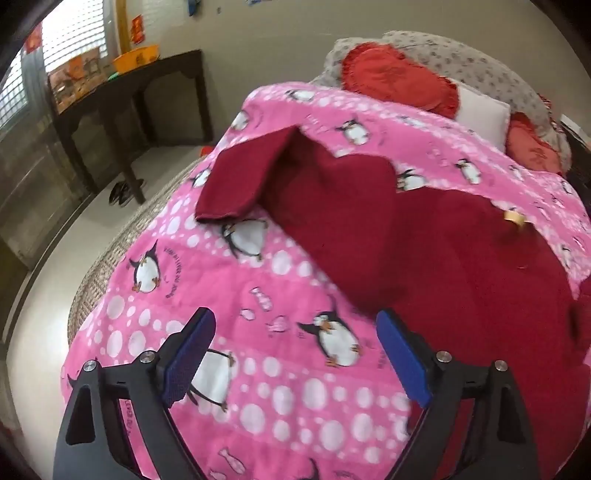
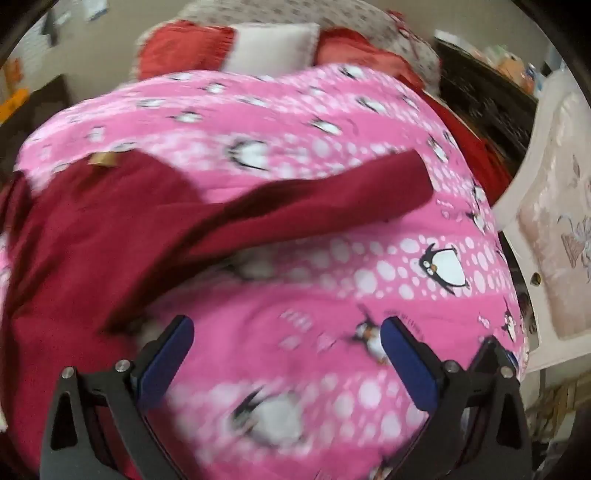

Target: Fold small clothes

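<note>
Both tongs (image 1: 295, 325) (image 2: 287, 334) gape empty above the maroon shirt (image 1: 424, 236) (image 2: 110, 229).

Home bedroom: bed under pink penguin blanket (image 1: 280, 266), red cushions (image 1: 399, 79), dark side table (image 1: 147, 70), window blinds (image 1: 74, 33).

Upper left I've got a bright blinded window (image 1: 70, 33), dark console table (image 1: 125, 96), beige wall (image 1: 258, 33), pale floor (image 1: 40, 332).

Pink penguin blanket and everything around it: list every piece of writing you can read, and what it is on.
None can be read for certain.
Pink penguin-print blanket: small purple lettering beside the penguins, too small and warped.
Tan label on the dark red garment: blurred.
Red wall papers: illegible.
</note>
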